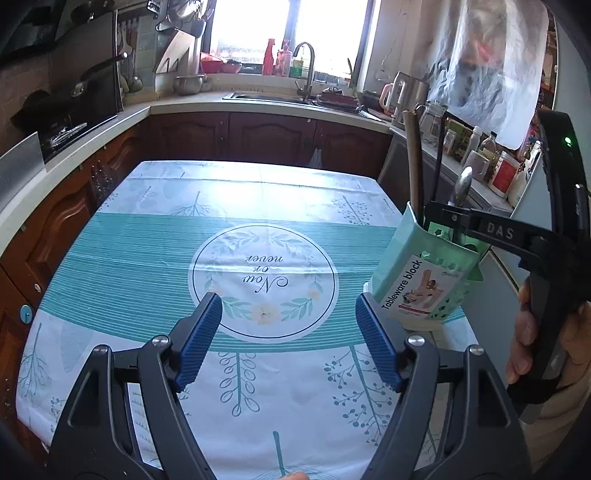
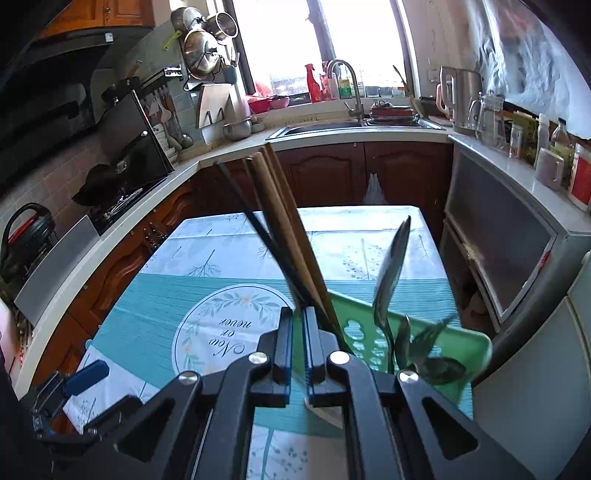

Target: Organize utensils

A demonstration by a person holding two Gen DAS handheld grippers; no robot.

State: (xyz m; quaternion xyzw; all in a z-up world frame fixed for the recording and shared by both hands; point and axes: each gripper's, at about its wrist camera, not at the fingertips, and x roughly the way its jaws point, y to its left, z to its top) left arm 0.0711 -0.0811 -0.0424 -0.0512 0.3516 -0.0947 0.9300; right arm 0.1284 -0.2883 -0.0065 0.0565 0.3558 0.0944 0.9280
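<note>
All visible utensils stand in the green holder [image 1: 424, 273], its rim clamped by the right gripper [image 2: 298, 325]; left gripper [image 1: 288, 332] gapes wide, table [image 1: 147, 240] bare.

Bright window [image 1: 288, 33] above dark wood cabinets [image 1: 269, 136].

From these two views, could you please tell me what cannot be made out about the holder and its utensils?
- Lower ends of the chopsticks and spoon: hidden inside the green holder, both views.
- Forks: blurred in the right wrist view; count unclear.
- Whether the right gripper pinches anything: the fingers block it.
- Small print on the holder's label: too small.
</note>
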